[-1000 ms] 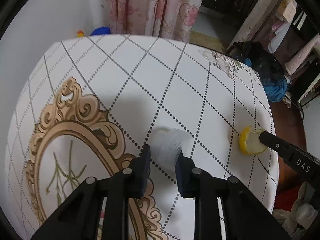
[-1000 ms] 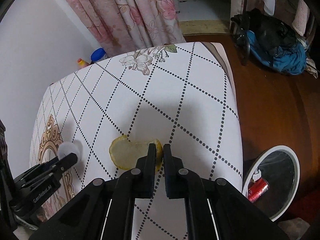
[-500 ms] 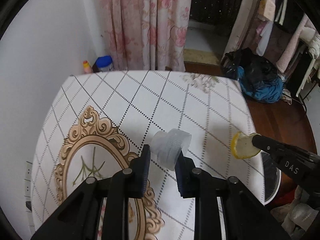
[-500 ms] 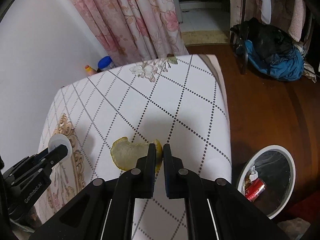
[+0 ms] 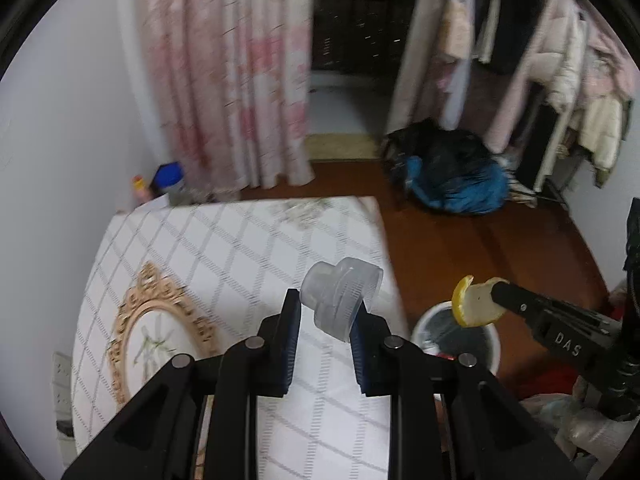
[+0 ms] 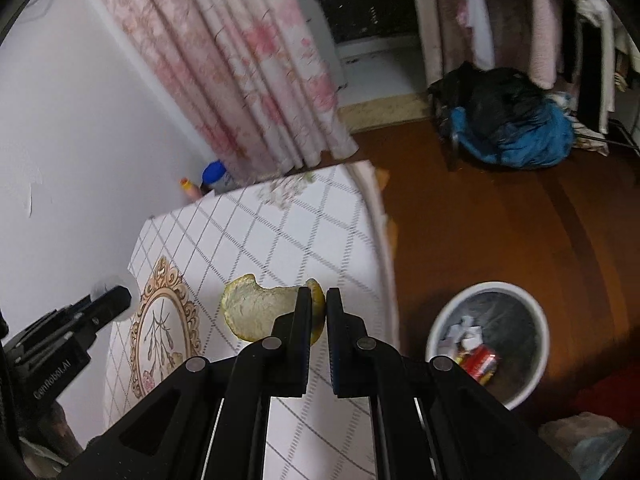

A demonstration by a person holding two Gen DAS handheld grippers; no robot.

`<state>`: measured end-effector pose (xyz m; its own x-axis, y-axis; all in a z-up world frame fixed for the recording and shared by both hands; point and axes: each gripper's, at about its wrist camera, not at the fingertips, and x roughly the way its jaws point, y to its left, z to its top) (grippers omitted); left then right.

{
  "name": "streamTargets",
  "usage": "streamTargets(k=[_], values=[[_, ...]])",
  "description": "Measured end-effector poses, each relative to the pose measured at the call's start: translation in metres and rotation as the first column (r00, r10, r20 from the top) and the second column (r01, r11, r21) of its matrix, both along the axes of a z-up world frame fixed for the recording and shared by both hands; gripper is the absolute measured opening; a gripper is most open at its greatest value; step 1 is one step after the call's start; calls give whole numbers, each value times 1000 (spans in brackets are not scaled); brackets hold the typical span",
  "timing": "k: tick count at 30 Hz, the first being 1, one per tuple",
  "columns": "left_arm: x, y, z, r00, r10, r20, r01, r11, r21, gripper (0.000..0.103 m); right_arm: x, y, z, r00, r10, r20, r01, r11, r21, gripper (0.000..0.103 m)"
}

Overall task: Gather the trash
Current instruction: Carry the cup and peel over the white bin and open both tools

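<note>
2 grippers are closed on trash: the left gripper (image 5: 328, 312) holds a clear plastic cap (image 5: 340, 300) at frame centre, the right gripper (image 6: 319, 312) pinches a lemon peel (image 6: 256, 312); a white bin (image 6: 486, 340) stands at lower right, beside the table (image 6: 280, 232).

Place: a lived-in home room
Signs: floral curtain (image 5: 228, 80) hanging, coats (image 5: 560, 60) crowding a rack, clothes pile (image 6: 508, 128) lying on wooden floor (image 6: 500, 232)

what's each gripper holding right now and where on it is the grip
The left gripper pinches a clear plastic cap by its ribbed sides. The right gripper clamps a yellow peel by its right end.
</note>
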<state>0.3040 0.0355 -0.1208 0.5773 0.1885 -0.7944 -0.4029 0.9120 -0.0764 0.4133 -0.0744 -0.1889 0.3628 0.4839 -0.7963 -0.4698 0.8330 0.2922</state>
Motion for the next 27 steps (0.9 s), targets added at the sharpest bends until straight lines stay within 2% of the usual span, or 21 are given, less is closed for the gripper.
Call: streamTargets(k=[5,8,10,14,17,22,24,27], values=[[29,-49,1,994,-109,18,110,992,-61,20,6,-69,21,996,-84,25,84,996,-7,7],[54,-77,-18,985,-174,-7,172,977,-124,20,15,-111,13,988,-154,13,154,987,-37,7],[76,-93,-41,973,-226,-35,217,961,-171,20,23,-133,0,981,-195,-11,194,979,-57,7],[119,-116,-92,946,-307,-101,273,926,-262,20,48,-172,-52,955,-286,-74,274,951,-142,7],[159,-131,-142,908,-377,-184,304,893,-331,20,68,-192,-100,924,-354,-145,324,925,-196,7],[199,-158,-196,843,-457,-285,352,868,-351,20,96,-225,-174,854,-461,-242,389,874,-291,7],[209,-167,-214,826,-478,-301,360,856,-370,20,103,-233,-198,837,-481,-260,394,860,-324,7],[212,-176,-229,819,-472,-325,352,862,-364,21,108,-241,-223,828,-492,-270,395,853,-340,8]])
